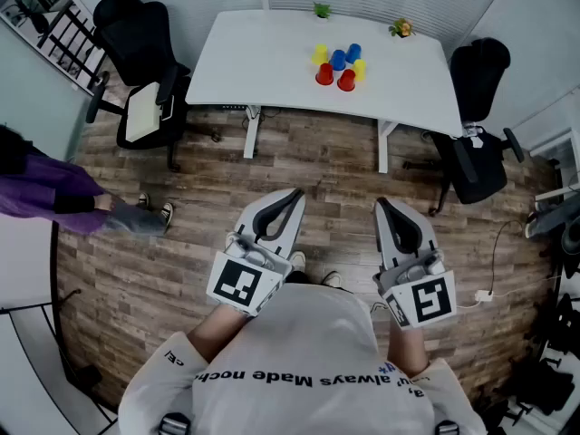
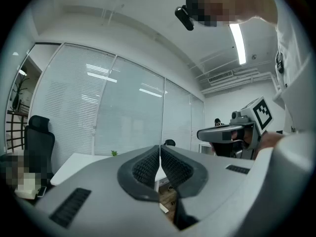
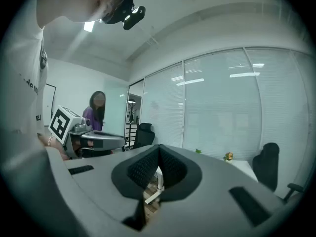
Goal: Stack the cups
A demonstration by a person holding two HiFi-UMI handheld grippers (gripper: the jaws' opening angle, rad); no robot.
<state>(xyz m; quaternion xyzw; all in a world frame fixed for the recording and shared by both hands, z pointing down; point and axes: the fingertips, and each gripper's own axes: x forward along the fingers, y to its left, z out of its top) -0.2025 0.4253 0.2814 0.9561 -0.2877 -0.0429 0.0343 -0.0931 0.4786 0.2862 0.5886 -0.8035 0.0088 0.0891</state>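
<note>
Several small cups, red [image 1: 324, 74], blue [image 1: 338, 59] and yellow [image 1: 320, 54], stand upright in a loose cluster on the white table [image 1: 254, 62] far ahead of me. Both grippers hang close to my body over the wooden floor, well short of the table. My left gripper [image 1: 294, 194] [image 2: 159, 158] is shut with nothing between its pads. My right gripper [image 1: 380, 204] [image 3: 159, 158] is likewise shut and empty. Each gripper view shows the other gripper off to the side and no cups.
One black office chair [image 1: 145, 53] stands left of the table, another [image 1: 480, 125] right of it. A person in purple [image 1: 45, 198] stands at the far left. Two small toys [image 1: 322, 10] [image 1: 401, 29] sit at the table's far edge. A cable [image 1: 494, 261] lies on the floor at right.
</note>
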